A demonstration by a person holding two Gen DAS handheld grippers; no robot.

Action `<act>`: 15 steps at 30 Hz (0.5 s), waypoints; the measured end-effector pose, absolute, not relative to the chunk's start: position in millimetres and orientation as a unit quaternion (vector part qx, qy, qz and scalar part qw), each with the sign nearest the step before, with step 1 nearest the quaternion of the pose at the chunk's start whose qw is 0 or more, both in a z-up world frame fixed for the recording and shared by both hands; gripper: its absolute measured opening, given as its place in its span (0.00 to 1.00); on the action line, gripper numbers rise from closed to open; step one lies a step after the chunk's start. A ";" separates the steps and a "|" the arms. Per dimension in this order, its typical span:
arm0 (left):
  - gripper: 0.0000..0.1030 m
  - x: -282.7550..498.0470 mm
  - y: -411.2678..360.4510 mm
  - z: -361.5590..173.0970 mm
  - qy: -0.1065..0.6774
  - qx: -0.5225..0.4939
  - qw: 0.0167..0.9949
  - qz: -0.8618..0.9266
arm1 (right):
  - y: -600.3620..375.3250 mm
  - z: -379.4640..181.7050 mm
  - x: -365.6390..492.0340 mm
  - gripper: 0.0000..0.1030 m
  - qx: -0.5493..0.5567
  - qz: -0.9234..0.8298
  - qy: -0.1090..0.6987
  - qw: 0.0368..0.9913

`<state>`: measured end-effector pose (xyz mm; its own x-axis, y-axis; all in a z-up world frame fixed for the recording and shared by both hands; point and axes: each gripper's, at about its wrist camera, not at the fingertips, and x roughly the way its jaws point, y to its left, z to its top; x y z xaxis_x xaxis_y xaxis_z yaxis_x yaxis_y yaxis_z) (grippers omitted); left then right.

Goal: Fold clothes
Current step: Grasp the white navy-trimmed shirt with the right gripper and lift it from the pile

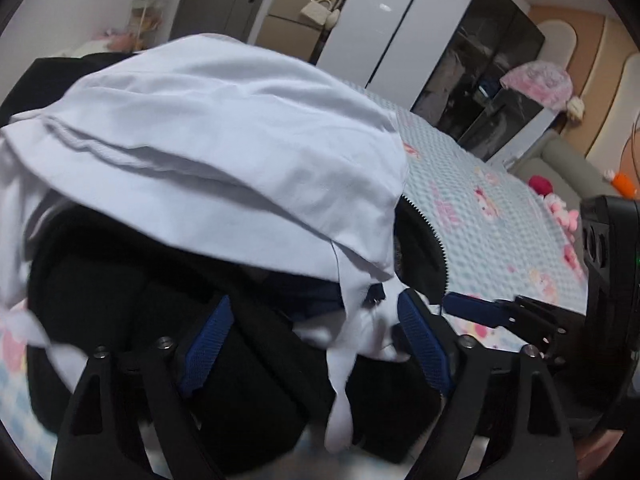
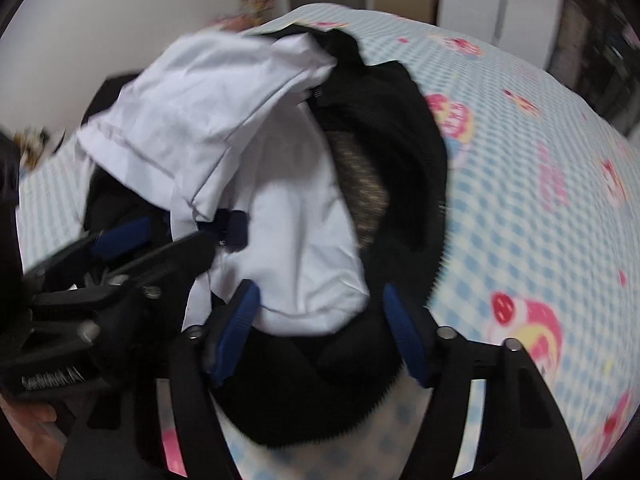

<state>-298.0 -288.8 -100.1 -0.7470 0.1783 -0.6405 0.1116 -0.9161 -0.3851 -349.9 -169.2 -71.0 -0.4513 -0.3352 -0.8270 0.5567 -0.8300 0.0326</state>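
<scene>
A white garment (image 1: 208, 136) lies crumpled over a black zip-up jacket (image 1: 120, 288) on the bed. My left gripper (image 1: 316, 344) is open, its blue pads (image 1: 208, 344) set wide apart, and a hanging strip of the white cloth and the black jacket lie between them. In the right wrist view my right gripper (image 2: 320, 332) is also open, straddling the lower edge of the white garment (image 2: 304, 220) and the black jacket (image 2: 380, 120). The left gripper (image 2: 180, 236) comes in from the left there, at the white cloth's edge. The right gripper's pad (image 1: 472, 308) shows beside the left one.
The bed sheet (image 2: 540, 200) is light blue check with pink cartoon prints and stretches away to the right. A white and dark-glass wardrobe (image 1: 400, 20) stands behind the bed. Pink soft toys (image 1: 560, 208) lie at the far edge. A hand (image 2: 28, 412) holds the left gripper.
</scene>
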 end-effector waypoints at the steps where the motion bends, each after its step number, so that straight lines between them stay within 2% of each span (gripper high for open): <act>1: 0.69 -300.4 -288.3 -103.3 -0.205 -0.356 0.016 0.912 | -175.1 -76.1 -352.1 0.62 0.451 -0.841 0.130 0.270; 2: 0.66 -302.7 -287.8 -106.5 -0.207 -0.356 0.013 0.911 | -181.1 -81.2 -354.3 0.62 0.450 -0.839 0.138 0.275; 3: 0.54 -304.5 -287.0 -108.8 -0.208 -0.356 0.012 0.911 | -186.8 -85.9 -356.4 0.62 0.449 -0.836 0.144 0.280; 4: 0.43 -303.3 -284.8 -106.2 -0.206 -0.353 0.018 0.912 | -189.4 -86.8 -357.4 0.54 0.448 -0.835 0.141 0.286; 5: 0.40 -302.2 -282.5 -103.7 -0.205 -0.350 0.025 0.913 | -192.0 -87.7 -358.3 0.34 0.448 -0.834 0.138 0.293; 6: 0.36 -301.0 -280.3 -101.2 -0.204 -0.348 0.031 0.915 | -194.5 -88.2 -359.0 0.26 0.447 -0.832 0.135 0.298; 8: 0.31 -298.6 -275.8 -96.1 -0.201 -0.342 0.044 0.917 | -196.9 -79.9 -350.7 0.16 0.431 -0.842 0.144 0.292; 12: 0.22 -293.9 -266.8 -85.9 -0.196 -0.330 0.070 0.921 | -181.9 -58.6 -331.2 0.12 0.389 -0.863 0.169 0.274; 15: 0.21 -290.4 -260.0 -78.3 -0.192 -0.321 0.089 0.923 | -156.9 -39.9 -328.2 0.11 0.379 -0.877 0.159 0.251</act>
